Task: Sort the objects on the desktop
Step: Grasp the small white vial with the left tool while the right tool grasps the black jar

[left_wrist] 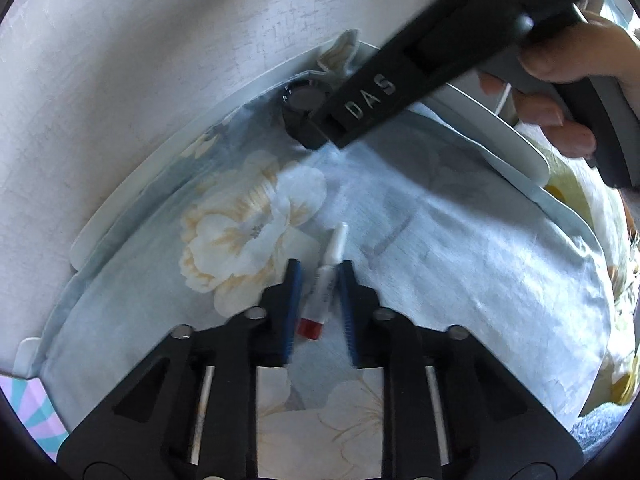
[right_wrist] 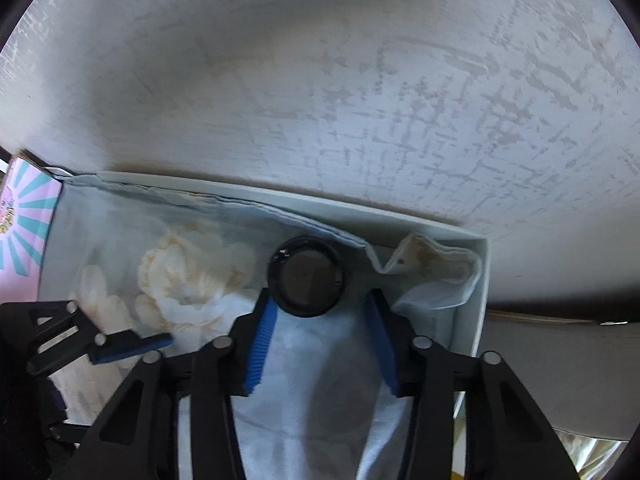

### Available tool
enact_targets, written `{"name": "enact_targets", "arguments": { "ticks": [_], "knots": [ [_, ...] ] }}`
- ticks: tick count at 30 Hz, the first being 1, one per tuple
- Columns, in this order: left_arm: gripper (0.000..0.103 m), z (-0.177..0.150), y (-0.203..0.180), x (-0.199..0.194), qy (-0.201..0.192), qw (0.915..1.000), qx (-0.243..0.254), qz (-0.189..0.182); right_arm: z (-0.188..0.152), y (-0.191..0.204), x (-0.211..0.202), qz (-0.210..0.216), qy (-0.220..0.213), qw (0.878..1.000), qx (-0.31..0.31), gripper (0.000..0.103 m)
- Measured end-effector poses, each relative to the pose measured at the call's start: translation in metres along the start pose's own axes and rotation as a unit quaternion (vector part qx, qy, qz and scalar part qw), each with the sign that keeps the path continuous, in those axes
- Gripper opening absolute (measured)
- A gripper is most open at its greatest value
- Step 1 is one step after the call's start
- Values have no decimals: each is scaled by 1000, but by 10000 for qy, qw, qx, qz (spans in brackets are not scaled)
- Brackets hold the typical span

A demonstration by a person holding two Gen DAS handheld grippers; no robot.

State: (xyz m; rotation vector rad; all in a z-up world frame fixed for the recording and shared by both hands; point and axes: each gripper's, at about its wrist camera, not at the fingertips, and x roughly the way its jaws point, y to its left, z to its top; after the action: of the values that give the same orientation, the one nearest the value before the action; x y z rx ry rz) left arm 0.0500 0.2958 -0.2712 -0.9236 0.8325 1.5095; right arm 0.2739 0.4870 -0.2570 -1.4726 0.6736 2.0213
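Observation:
A small white tube with a red cap [left_wrist: 323, 294] lies on flowered cloth [left_wrist: 460, 248] inside a white tray [left_wrist: 168, 168]. My left gripper [left_wrist: 320, 276] points down at it, its blue pads close against the tube's sides; the picture is blurred there. A black round object with a grey top [right_wrist: 306, 276] sits by the tray's back wall [right_wrist: 360, 208]. My right gripper [right_wrist: 319, 304] straddles it: the left pad touches its edge and a gap shows at the right pad. In the left wrist view, the right gripper [left_wrist: 316, 132] reaches the black object [left_wrist: 302, 96].
A pale textured surface [right_wrist: 320, 80] rises behind the tray. A pink and teal striped box [right_wrist: 24, 216] borders the tray on the left. A person's hand [left_wrist: 560, 80] holds the right gripper's handle. The cloth bunches in the tray's back right corner [right_wrist: 432, 264].

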Motion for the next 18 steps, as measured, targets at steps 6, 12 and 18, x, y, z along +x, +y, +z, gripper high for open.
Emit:
{"name": "enact_targets", "arguments": {
  "ticks": [6, 12, 18],
  "knots": [
    [11, -8, -5, -2, -47, 9998, 172, 39, 0, -3, -4, 37, -34, 10000, -55, 30],
    [10, -10, 1, -5, -13, 10000, 86, -8, 1, -8, -9, 182, -44, 9998, -13, 25],
    [10, -14, 11, -10, 2, 9999, -122, -59, 0, -13, -14, 301, -5, 9995, -76, 21]
  ]
}}
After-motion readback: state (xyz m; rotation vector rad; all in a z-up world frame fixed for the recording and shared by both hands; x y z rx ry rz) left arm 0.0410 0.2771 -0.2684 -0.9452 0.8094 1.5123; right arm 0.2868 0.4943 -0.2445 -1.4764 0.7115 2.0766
